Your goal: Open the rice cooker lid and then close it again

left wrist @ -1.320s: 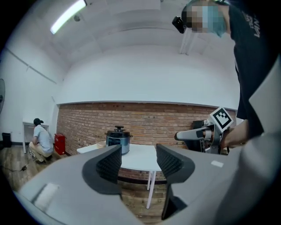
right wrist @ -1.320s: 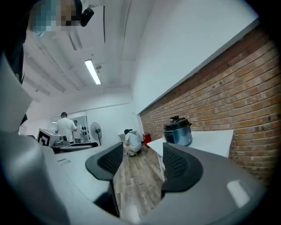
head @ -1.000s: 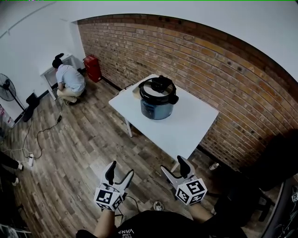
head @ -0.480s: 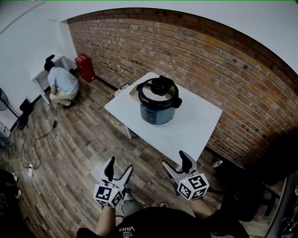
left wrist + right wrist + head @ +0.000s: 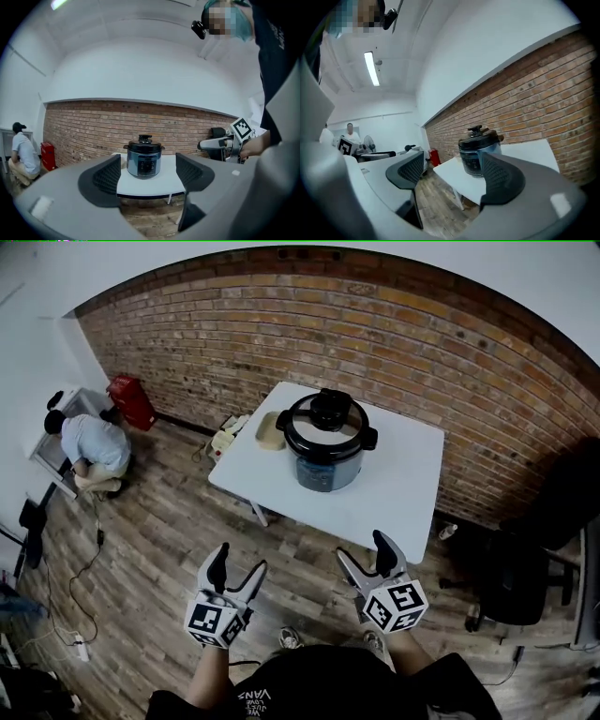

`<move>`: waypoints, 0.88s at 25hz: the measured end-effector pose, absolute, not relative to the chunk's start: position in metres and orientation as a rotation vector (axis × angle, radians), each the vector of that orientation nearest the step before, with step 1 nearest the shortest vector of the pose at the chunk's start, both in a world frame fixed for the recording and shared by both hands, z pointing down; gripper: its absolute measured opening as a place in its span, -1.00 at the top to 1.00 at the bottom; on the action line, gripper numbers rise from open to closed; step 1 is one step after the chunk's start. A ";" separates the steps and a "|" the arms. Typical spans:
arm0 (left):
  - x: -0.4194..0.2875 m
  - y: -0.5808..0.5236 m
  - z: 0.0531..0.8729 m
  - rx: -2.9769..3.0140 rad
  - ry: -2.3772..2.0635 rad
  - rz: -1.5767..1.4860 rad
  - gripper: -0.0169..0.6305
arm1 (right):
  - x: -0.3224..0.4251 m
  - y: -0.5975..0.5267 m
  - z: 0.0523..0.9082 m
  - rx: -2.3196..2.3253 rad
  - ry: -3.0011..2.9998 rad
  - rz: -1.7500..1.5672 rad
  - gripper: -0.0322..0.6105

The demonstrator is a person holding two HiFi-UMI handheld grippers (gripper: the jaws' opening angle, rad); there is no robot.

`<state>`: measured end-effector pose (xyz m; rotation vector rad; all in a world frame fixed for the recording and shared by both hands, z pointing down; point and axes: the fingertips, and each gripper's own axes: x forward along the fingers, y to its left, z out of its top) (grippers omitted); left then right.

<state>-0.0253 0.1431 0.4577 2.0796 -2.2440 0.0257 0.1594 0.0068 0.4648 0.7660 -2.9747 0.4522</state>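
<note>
The jaws of both grippers stand wide apart and have just been opening, with nothing between them. Through the gap of the left gripper its own view shows only the far-off cooker, and the right gripper shows the same in its view (bare pads on all four, touching nothing). Both grippers hang over the wooden floor on the near side of the white table, well apart from its edge and pointing roughly level towards it.

The rice cooker stands upright on the table, towards its far left part, close to the brick wall. Its lid sits flat and closed, with the black knob on top.

By the look of it the task has not begun. Neither the opening nor the closing is done, and the grippers must first reach the cooker. A person crouches at the far left, away from the table.
</note>
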 end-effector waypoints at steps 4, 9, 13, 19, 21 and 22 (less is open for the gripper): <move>-0.043 0.132 0.458 2.184 -2.109 0.032 -0.12 | 0.153 0.015 0.465 0.924 -2.937 0.475 -0.28; -0.059 0.116 0.464 2.269 -2.022 0.030 -0.12 | 0.143 0.018 0.471 1.002 -2.888 0.481 -0.28; -0.066 0.092 0.471 2.287 -1.967 0.018 -0.12 | 0.137 -0.002 0.470 1.048 -2.878 0.481 -0.28; -0.077 0.037 0.466 2.345 -1.958 0.014 -0.12 | 0.127 -0.053 0.481 1.075 -2.865 0.489 -0.28; -0.082 0.017 0.464 2.353 -1.954 0.019 -0.12 | 0.124 -0.071 0.482 1.075 -2.864 0.493 -0.28; -0.085 0.006 0.464 2.358 -1.957 0.028 -0.12 | 0.121 -0.079 0.481 1.072 -2.867 0.491 -0.28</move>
